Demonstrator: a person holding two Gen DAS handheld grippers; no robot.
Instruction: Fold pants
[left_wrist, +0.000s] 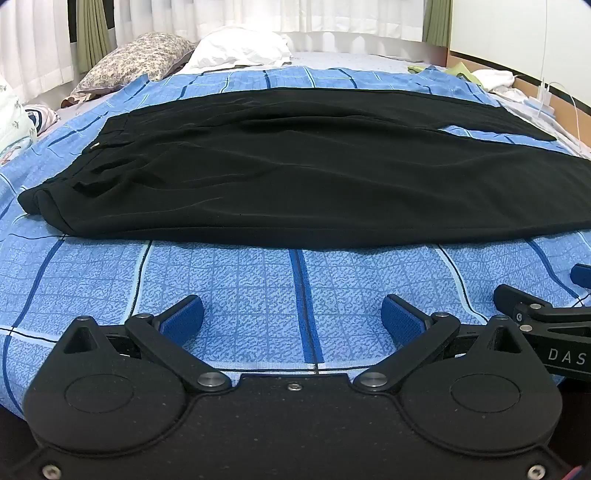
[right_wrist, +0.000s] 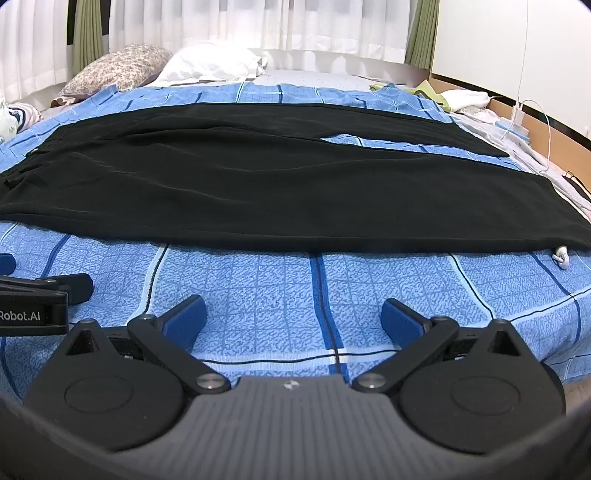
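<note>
Black pants (left_wrist: 288, 173) lie spread flat across a blue checked bedspread (left_wrist: 229, 288), waistband at the left, two legs running right with a wedge of blue between them. They also show in the right wrist view (right_wrist: 258, 184). My left gripper (left_wrist: 293, 319) is open and empty, hovering over the bedspread in front of the pants' near edge. My right gripper (right_wrist: 293, 319) is open and empty, also short of the near edge. Each gripper shows at the side of the other's view: the right one (left_wrist: 546, 314), the left one (right_wrist: 40, 295).
A floral pillow (left_wrist: 136, 59) and a white pillow (left_wrist: 240, 50) lie at the bed's far end under curtains. Green and white clothes (right_wrist: 454, 98) and a charger cable (right_wrist: 532, 118) lie at the far right. A small white cord end (right_wrist: 561, 256) sits by the pants' hem.
</note>
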